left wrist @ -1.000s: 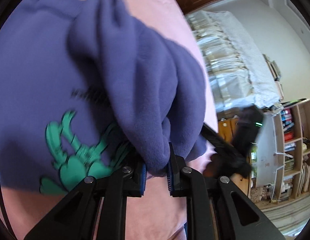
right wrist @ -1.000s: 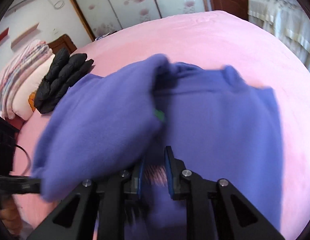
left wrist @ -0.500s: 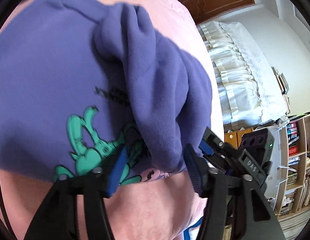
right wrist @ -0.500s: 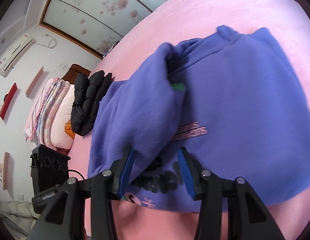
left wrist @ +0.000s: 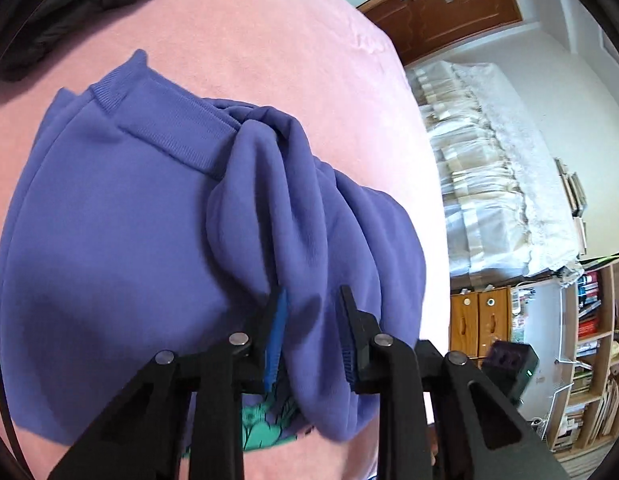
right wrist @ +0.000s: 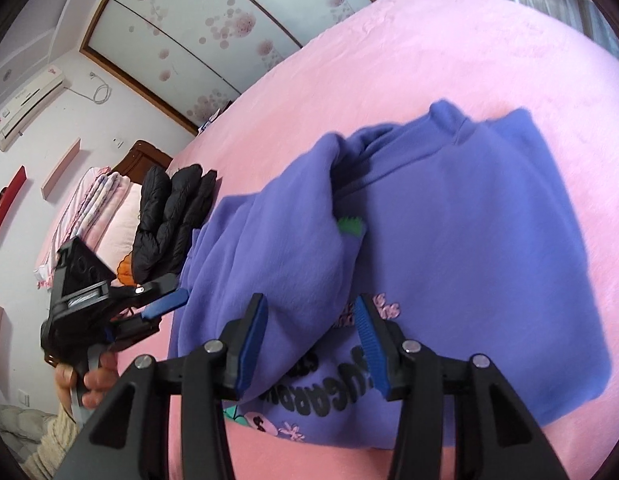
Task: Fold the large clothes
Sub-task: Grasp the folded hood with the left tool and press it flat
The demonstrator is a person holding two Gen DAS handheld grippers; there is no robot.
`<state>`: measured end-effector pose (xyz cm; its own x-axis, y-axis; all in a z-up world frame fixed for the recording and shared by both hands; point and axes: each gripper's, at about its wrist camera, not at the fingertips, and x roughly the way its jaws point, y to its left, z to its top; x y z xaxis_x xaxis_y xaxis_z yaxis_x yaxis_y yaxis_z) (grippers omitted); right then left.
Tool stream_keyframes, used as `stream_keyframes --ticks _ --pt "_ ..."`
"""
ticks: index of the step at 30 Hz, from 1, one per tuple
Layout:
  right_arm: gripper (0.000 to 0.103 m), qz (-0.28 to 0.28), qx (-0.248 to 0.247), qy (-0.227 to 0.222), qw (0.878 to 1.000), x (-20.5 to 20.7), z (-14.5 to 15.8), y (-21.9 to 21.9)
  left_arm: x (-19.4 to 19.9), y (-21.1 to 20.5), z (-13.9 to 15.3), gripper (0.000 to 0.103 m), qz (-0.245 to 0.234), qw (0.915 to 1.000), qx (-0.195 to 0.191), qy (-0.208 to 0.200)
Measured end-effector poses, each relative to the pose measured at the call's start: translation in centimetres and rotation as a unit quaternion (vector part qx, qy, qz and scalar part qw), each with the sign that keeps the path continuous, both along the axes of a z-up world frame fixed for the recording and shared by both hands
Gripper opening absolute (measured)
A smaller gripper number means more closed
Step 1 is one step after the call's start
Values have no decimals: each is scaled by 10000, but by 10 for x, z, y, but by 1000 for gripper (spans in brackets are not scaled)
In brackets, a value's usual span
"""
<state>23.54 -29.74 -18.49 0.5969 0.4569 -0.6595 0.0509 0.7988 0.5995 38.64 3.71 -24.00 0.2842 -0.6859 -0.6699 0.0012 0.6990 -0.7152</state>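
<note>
Purple fleece sweatshirt (right wrist: 449, 248) fills the middle of the right wrist frame on the pink bedspread (right wrist: 449, 52), one sleeve (right wrist: 277, 248) laid across its chest. Both the right gripper (right wrist: 311, 334) and left gripper (left wrist: 311, 326) stand open, holding nothing, so the sleeve fold looks just finished. Next, probably, comes gripping the other sleeve or the hem.

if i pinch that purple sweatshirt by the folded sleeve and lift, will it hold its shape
Probably not. The purple sweatshirt looks like soft fleece; its sleeve already slumps in loose rolls, so it should droop. On the plush pink blanket it would likely drag and bunch rather than slide.
</note>
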Motion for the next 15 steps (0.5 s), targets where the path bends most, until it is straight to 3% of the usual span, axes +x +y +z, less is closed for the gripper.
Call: stream_keyframes --ticks 5,7,10,14,15 --pt "46 24 -166 -87 9998 8 9 -4 28 -14 -4 27 10 9995 308 56" --pt "46 75 -285 -117 9995 13 13 -2 36 -16 -5 44 -14 9991 422 58" --pt "46 168 -424 -139 9989 24 17 5 45 -15 -10 51 -125 9990 416 132" --pt "46 372 -793 -143 9961 43 19 17 51 -20 -16 48 -173 9983 525 175" --pt "46 398 -910 -112 9950 48 19 21 50 -23 -16 33 -173 9982 554 147"
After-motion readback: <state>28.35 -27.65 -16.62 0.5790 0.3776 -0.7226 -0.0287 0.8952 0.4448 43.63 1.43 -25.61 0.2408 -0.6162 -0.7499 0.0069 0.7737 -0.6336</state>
